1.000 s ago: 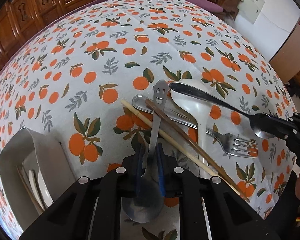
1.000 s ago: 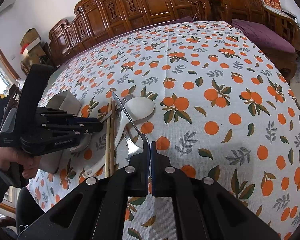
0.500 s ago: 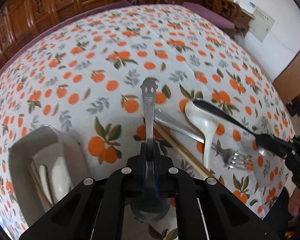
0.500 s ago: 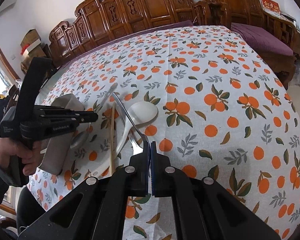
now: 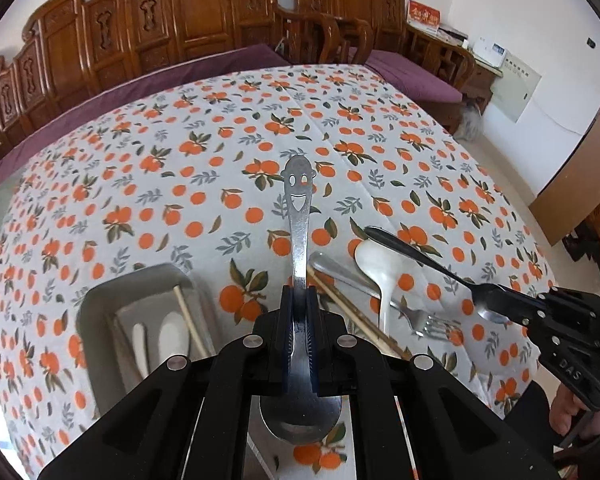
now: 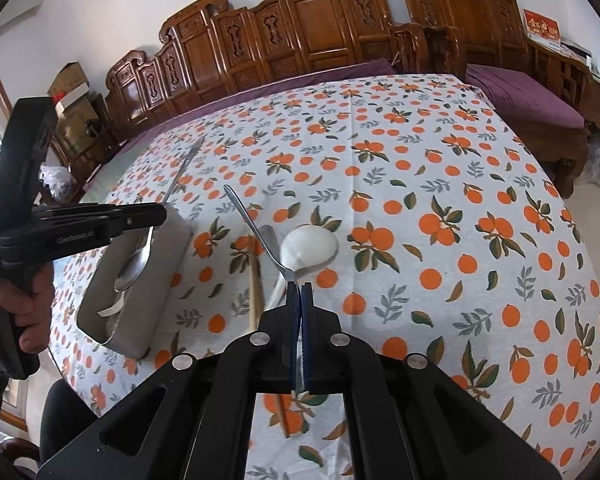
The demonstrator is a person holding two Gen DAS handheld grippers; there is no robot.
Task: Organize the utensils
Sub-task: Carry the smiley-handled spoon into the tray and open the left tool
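Orange-print tablecloth (image 5: 204,184) under utensils, tray (image 5: 100,300)

Hidden behind the fingers (image 6: 305,332): fork (image 6: 256,232) tines. Cut off behind fingers: chopsticks' (image 5: 352,312) near ends.

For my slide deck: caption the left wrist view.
Left gripper lifts a smiley-handled spoon above the metal bin; right gripper holds a second spoon.

"DAS" on right gripper (image 5: 496,304)
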